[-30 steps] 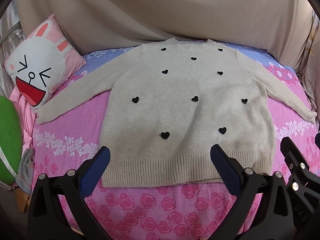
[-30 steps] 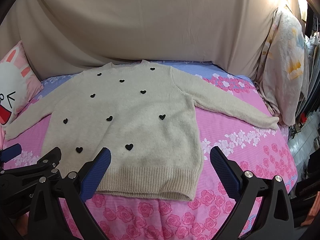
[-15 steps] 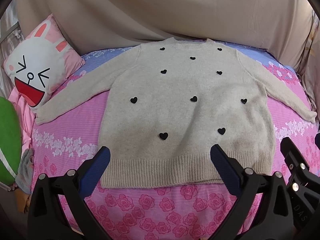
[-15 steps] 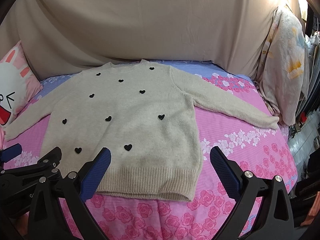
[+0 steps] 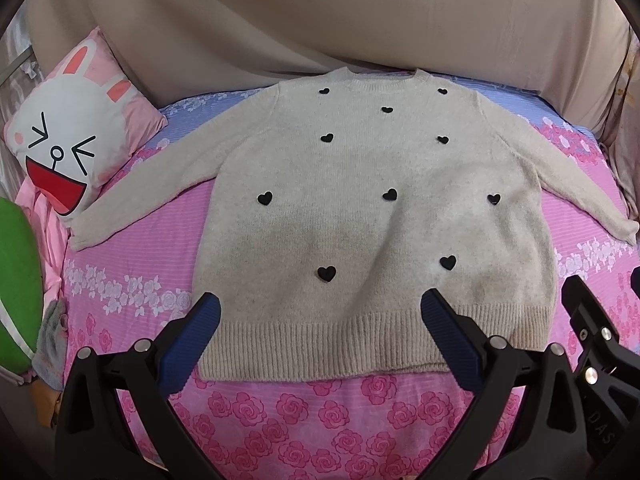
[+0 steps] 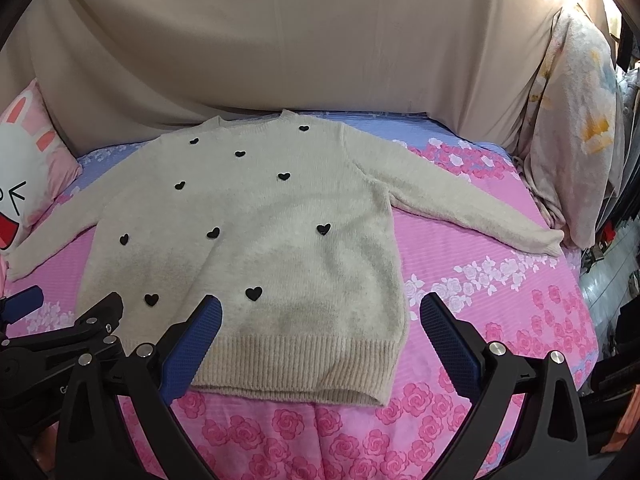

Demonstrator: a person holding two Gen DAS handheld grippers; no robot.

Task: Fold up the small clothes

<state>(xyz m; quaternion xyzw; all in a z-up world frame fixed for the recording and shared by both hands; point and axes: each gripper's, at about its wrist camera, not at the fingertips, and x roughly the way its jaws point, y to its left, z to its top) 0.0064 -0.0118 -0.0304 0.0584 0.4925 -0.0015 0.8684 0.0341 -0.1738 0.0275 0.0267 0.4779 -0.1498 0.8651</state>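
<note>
Cream knitted sweater with black hearts [image 5: 360, 220] lies flat, sleeves spread, on pink rose-print bedsheet [image 5: 320, 412]; left gripper [image 5: 320, 308] and right gripper [image 6: 320, 312] hover near sweater's ribbed hem, jaws wide apart, empty.

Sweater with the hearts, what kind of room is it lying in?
Probably a bedroom. The sweater lies flat on a pink rose-print bedsheet, with a bunny pillow beside it.

Both views low, sharing sweater [image 5: 372, 216]
</note>
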